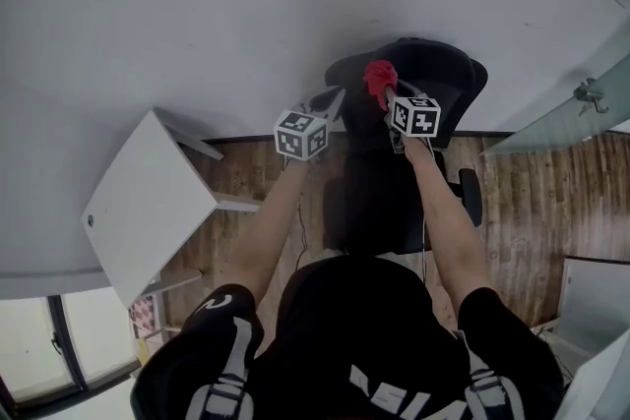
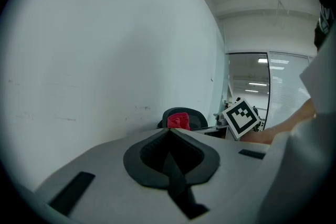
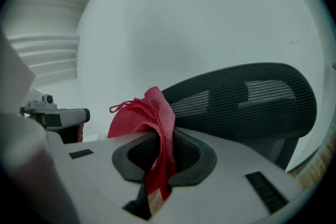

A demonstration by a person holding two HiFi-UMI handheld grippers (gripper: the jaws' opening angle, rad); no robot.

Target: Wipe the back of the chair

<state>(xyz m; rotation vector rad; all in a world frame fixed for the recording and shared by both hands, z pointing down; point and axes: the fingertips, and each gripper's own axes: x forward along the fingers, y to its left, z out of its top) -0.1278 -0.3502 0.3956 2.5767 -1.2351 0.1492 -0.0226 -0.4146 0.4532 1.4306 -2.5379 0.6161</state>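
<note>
Right tongs (image 3: 157,150) pinching red cloth (image 3: 140,115) near chair back (image 3: 247,102); left tongs (image 2: 169,134) pressed together, empty.

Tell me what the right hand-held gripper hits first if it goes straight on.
Probably the chair back: the red cloth pinched in the right hand-held gripper would touch its mesh near the edge first. Depth is unclear; the wall lies behind.

1 chair (image 1: 438,79), 1 red cloth (image 1: 379,80), 1 table (image 1: 148,202), 2 claws (image 1: 330,101) (image 1: 387,95).

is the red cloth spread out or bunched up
Bunched up: the red cloth sits gathered in folds, pinched in the jaws of the right gripper.
</note>
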